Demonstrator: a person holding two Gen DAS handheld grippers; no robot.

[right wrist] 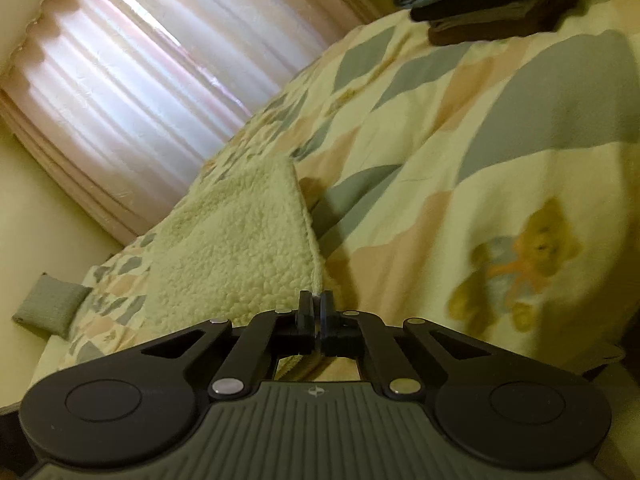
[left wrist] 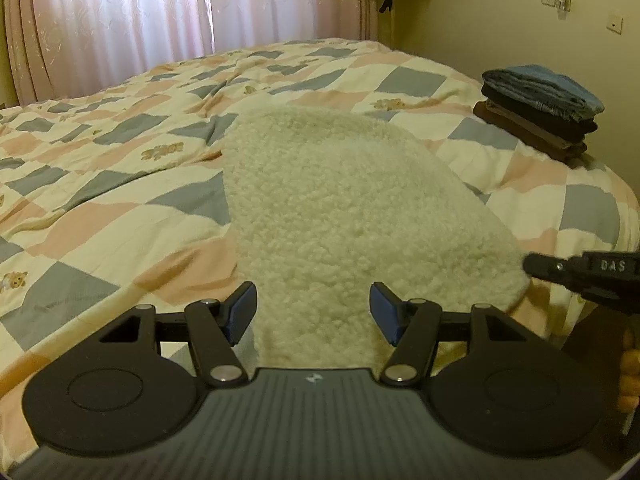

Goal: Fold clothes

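Observation:
A cream fleece garment [left wrist: 344, 208] lies folded flat on the checked quilt [left wrist: 120, 184], running away from the bed's near edge. My left gripper [left wrist: 314, 312] is open, its blue pads either side of the garment's near end, holding nothing. My right gripper [right wrist: 316, 310] is shut on the fleece garment [right wrist: 232, 248] at its near right corner, along the stitched edge. In the left wrist view the right gripper [left wrist: 532, 266] shows at that same right corner, with a hand behind it.
A stack of folded dark and blue clothes [left wrist: 540, 112] sits near the bed's right edge, also the stack [right wrist: 488, 0] in the right wrist view. Pink curtains [left wrist: 180, 12] hang behind the bed. A grey-green pillow [right wrist: 52, 308] lies at the far left.

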